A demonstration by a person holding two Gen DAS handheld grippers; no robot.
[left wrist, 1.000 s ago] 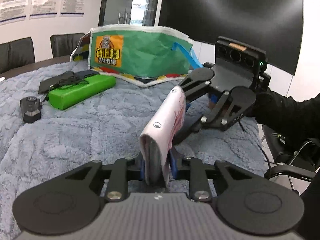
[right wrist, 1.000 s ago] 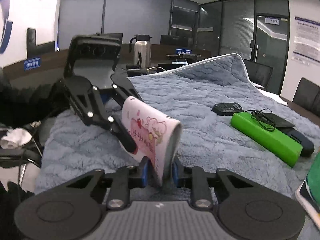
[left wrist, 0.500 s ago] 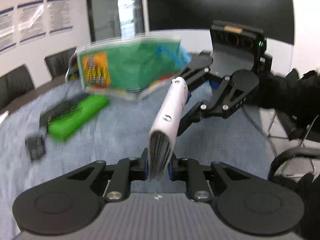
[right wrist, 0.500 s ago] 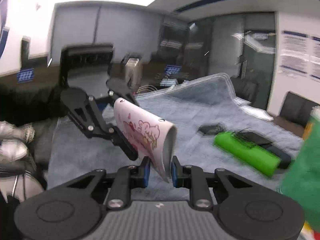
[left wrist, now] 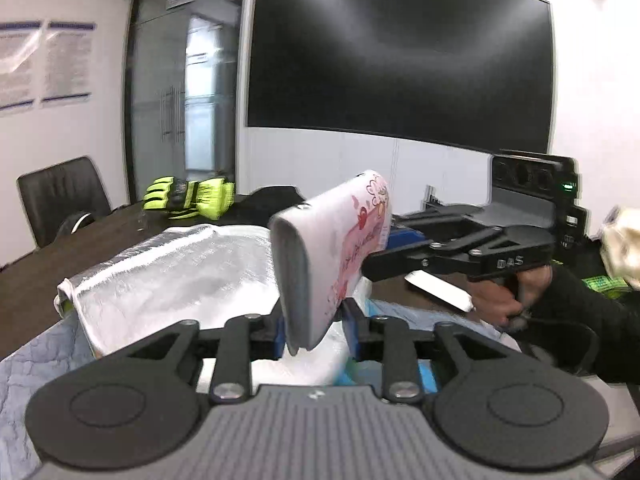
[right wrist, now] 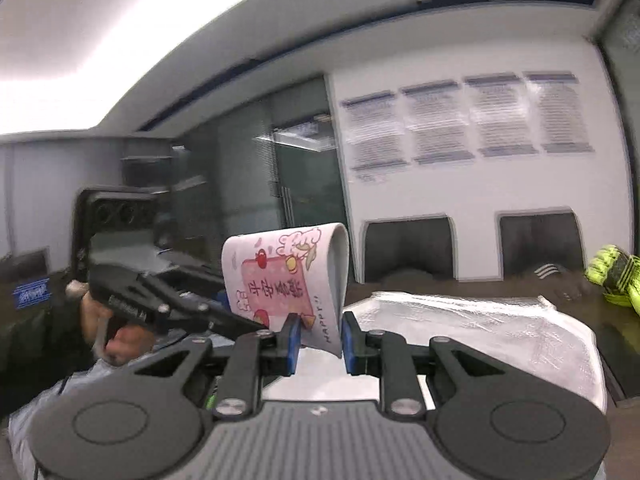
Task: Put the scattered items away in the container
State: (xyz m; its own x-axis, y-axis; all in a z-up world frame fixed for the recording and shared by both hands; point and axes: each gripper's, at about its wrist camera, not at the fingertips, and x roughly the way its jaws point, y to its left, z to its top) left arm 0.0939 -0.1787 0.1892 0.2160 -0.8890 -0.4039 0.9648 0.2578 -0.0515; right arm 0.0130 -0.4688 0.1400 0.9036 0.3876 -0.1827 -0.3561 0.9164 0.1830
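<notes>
Holding a folded card (left wrist: 332, 248) in the air above the open silver-lined bag (left wrist: 172, 276), apart from it. Clamping one end of the card between the fingers of the right gripper (right wrist: 320, 340). Having just been opening the fingers of the left gripper (left wrist: 314, 324) around the other end; impossible to tell whether pressing it

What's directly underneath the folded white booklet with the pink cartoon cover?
Under the folded white booklet with the pink cartoon cover lies the open bag's silver foil lining. The bag's bottom and any contents are hidden by the booklet and both grippers.
</notes>
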